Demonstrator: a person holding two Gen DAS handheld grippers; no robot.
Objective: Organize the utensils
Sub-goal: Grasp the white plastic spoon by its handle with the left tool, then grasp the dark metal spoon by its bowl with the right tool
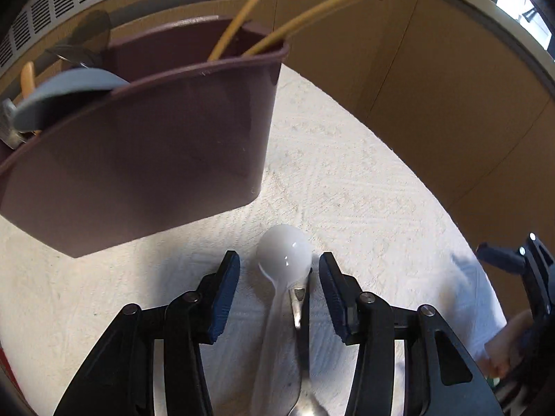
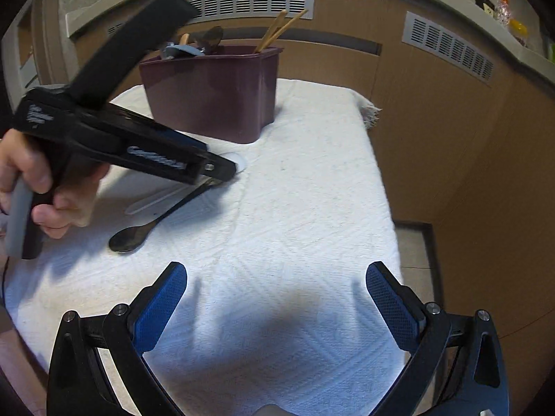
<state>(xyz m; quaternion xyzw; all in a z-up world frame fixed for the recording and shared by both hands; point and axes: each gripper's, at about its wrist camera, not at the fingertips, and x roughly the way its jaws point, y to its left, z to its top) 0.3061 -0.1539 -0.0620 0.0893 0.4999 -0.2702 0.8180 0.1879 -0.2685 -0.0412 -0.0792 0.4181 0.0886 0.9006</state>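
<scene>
Left gripper point(image 1: 279, 270) spread astride white spoon point(image 1: 282, 260) at lower centre; right gripper point(image 2: 276, 291) spread, holding nothing.

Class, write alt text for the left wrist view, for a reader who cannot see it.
The left claw is open around a white plastic spoon lying on a white textured cloth, with a metal spoon partly under it. A maroon utensil bin stands just behind, holding wooden chopsticks and other utensils.
</scene>
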